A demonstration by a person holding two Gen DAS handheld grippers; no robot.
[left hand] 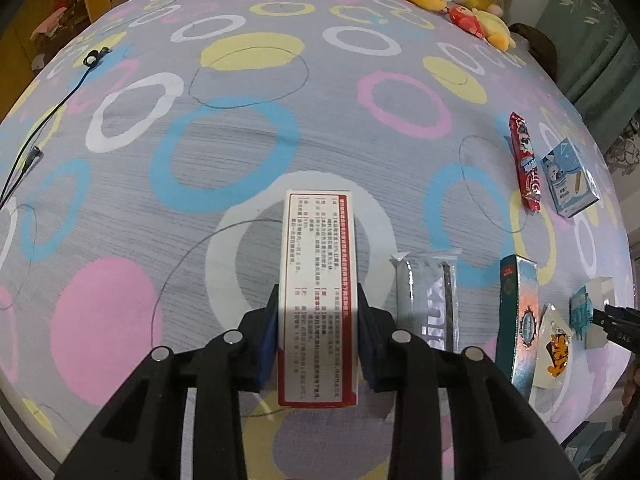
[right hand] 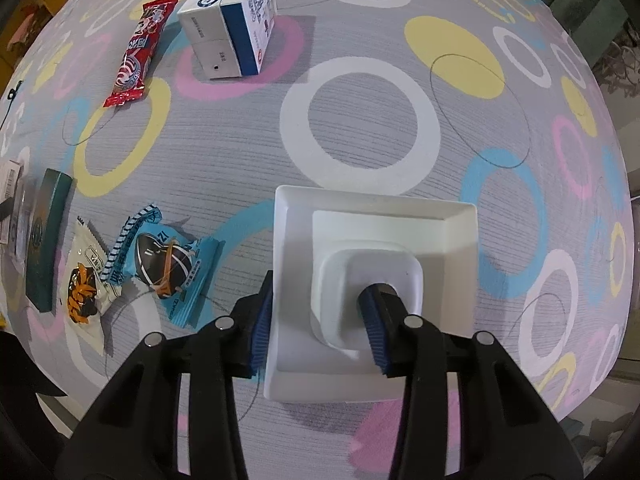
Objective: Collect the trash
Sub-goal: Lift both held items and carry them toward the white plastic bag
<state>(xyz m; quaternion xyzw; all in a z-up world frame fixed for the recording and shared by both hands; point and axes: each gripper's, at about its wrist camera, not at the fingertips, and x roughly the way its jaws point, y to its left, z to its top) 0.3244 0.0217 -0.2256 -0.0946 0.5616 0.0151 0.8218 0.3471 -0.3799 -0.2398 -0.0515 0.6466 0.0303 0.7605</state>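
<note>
**Left tongs closing on a carton while the right tongs are holding the tray**

The left tongs are gripping a tall white carton with red-bordered print, their blue pads pressing on its two long sides near the lower end; the carton is lying on a patterned bed cover, and whether it is lifted clear of the cloth is not possible to tell. The right tongs are pointing downward and pinching the left rim of a white square tray, one pad outside the wall and the other inside the inner well; the tray is looking empty.

More trash is waiting on the cover: a silver sachet just beside the carton, a dark green box, an orange-and-white wrapper, a blue snack packet, a red wrapper and a blue-and-white milk carton farther off.

The white carton is probably light and hollow, so a hard squeeze is likely denting it; a grip across the narrow sides near the middle seems safest; the foil wrappers are looking thin, limp and slippery, best pinched at a crimped edge; the tray is stiff, yet held by one rim it may be tipping.
</note>
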